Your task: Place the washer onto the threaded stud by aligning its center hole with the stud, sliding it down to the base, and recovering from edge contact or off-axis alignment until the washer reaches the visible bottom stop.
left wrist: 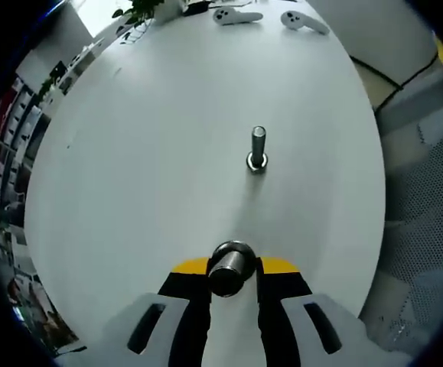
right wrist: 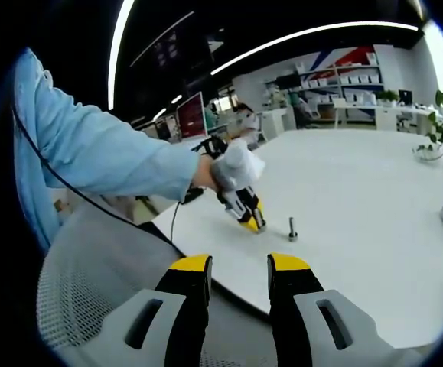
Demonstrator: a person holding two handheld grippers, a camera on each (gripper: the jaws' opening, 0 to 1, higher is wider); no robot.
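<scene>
A threaded steel stud stands upright on the white table, with a nut-like base at its foot. My left gripper is shut on a thick metal washer, held near the table's close edge, well short of the stud. From the right gripper view, the left gripper sits in a white-gloved hand just left of the stud. My right gripper hangs open off the table's edge with nothing between its jaws.
Two white controllers lie at the table's far end beside a plant. A mesh chair stands to the right of the table. A blue sleeve and another mesh chair are at the left.
</scene>
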